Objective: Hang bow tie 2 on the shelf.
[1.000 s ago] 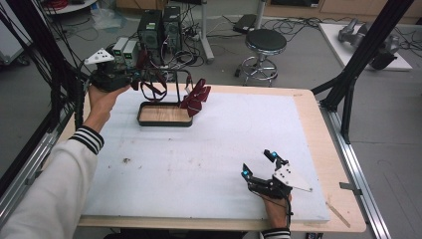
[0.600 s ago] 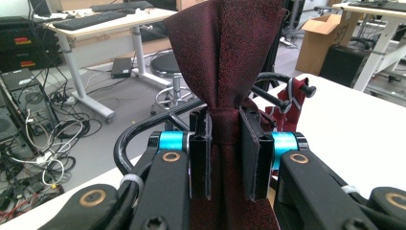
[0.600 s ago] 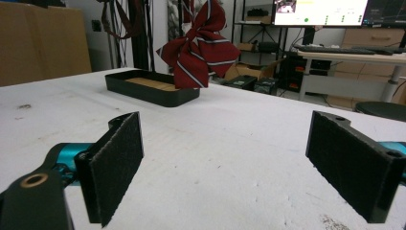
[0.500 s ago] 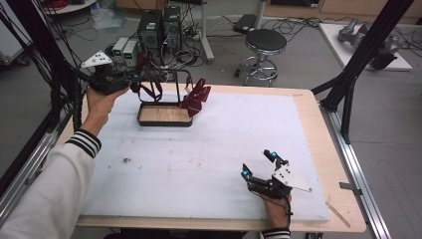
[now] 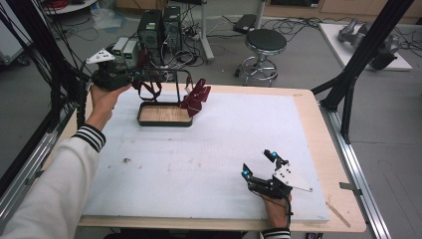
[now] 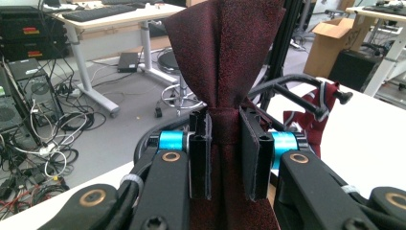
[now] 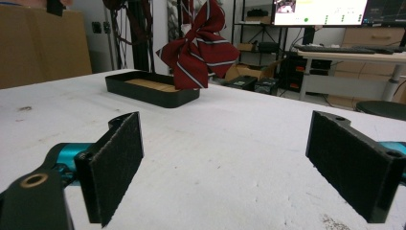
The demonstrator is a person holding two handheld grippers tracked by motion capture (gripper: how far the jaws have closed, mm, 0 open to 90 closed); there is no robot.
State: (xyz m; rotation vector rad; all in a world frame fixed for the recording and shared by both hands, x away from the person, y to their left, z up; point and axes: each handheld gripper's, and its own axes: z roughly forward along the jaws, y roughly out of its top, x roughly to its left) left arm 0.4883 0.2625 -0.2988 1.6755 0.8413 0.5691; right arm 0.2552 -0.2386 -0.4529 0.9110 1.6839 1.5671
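While my left gripper (image 6: 225,158) is pinching a dark red tie (image 6: 220,57) tightly between its pads, I judge that I am in the middle of the carrying step: the cloth is lifted and must go onto, or come off, the black rack (image 5: 171,82) just beside this gripper. In the left gripper view the tie rises above the jaws and also hangs down below them, so it is gathered at the pinched place. In the high view the left gripper (image 5: 130,77) is at the far left edge of the counter (image 5: 308,124), above and a little to the left of the black tray (image 5: 164,115) with a wooden bottom. A second piece, a red striped bow (image 5: 196,97), hangs on the rack, on the other side of it from my left gripper.

My right gripper (image 5: 259,164) rests low on the white mat (image 5: 199,164), well apart from the tray, with the jaws spread wide and nothing between them.

For the next move I think I need to keep the pinch firm and guide the tie clear of the rack bar, because the loose ends could catch on it.
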